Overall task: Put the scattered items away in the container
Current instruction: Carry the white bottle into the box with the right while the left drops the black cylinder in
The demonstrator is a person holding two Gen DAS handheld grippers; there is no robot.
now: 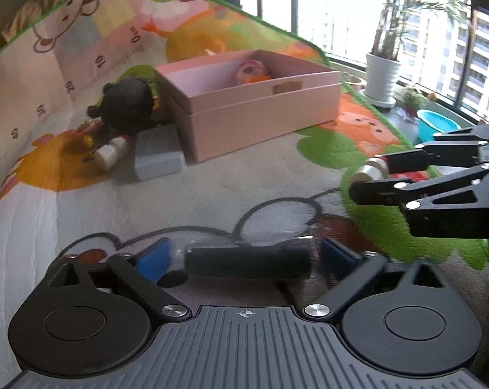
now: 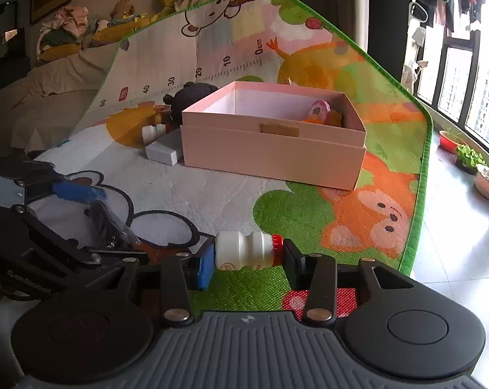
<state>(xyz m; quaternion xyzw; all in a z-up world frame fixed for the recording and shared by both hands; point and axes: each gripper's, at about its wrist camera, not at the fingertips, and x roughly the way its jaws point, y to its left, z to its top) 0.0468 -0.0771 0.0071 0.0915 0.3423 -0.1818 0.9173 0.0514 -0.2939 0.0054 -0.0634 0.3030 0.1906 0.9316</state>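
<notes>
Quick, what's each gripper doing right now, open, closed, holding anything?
Left gripper: closed on a dark item in clear plastic wrap.
Right gripper: closed on a small white bottle with a red cap, held end to end.

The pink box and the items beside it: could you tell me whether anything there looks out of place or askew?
Yes. Left of the pink box, a small white bottle lies tipped on its side on the play mat, next to a grey block and a black plush toy slumped against the box wall. All three are outside the box.
</notes>
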